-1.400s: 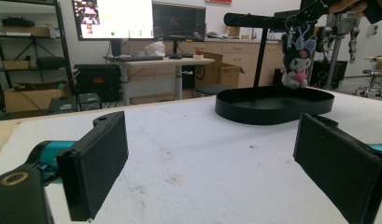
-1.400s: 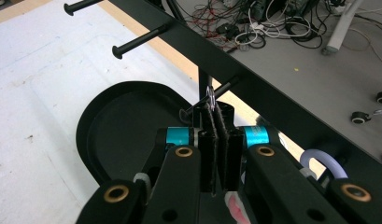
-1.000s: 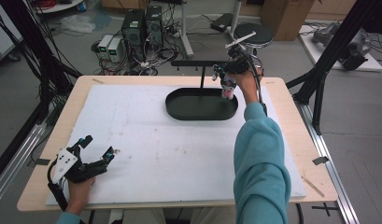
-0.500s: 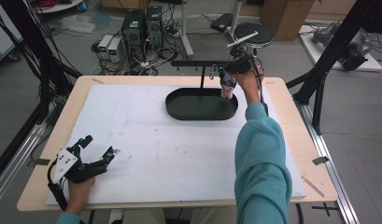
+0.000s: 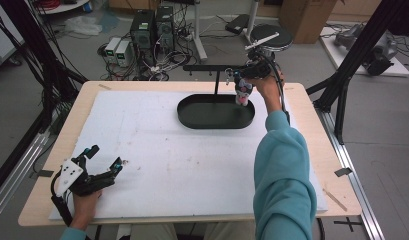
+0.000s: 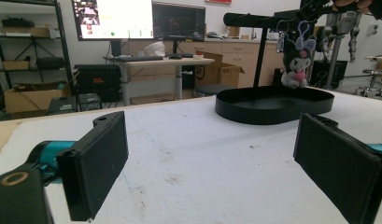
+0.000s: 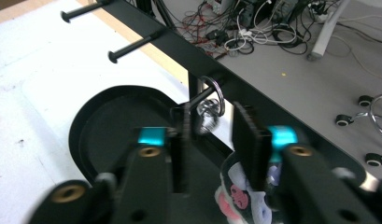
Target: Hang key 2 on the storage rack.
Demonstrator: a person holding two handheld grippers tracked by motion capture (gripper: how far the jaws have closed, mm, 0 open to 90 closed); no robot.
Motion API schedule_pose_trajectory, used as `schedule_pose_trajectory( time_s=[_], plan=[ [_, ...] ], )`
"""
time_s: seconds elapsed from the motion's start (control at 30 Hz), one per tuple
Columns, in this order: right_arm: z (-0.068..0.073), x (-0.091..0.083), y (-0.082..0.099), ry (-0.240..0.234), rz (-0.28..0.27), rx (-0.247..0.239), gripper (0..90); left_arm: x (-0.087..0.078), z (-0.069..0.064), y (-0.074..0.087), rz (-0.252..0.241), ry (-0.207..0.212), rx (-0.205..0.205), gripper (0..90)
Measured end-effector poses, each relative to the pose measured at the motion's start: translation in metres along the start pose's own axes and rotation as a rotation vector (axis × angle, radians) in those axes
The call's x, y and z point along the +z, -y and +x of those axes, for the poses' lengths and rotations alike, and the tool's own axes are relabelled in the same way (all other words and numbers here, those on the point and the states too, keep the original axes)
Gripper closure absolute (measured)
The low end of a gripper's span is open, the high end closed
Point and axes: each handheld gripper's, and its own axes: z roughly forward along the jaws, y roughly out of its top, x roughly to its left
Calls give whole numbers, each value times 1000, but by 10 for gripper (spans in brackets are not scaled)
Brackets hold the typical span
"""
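Wide bare white desk [image 5: 192, 165] between both hands, black tray [image 5: 215, 112] and its upright rack [image 5: 212, 68] blocking the far side, plush keychain [image 5: 242, 91] hanging there.

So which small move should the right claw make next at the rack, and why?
Probably draw the right claw straight back from the rack. Its jaws have just been opening, the ring sits on a peg, and the plush keychain hangs free above the tray.
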Motion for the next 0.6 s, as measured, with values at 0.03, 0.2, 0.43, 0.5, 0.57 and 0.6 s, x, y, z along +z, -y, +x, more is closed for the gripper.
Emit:
schedule_pose_trajectory(
  time_s=[0.03,0.2,0.43,0.5,0.57,0.6],
  plan=[
    [2,-3,0,10,-16,12,452,0,0,0,-1,-1,0,105],
    [11,-18,6,-23,-53,53,98,0,0,0,-2,0,0,105],
    [17,-47,24,-72,-165,74,7,0,0,0,-7,-2,-2,105],
    [20,-55,27,-56,-153,66,7,0,0,0,-9,-1,0,105],
    [25,-64,33,-71,-215,48,7,0,0,0,-8,-1,1,105],
    [27,-68,36,-86,-227,46,7,0,0,0,-7,-1,0,105]
  ],
)
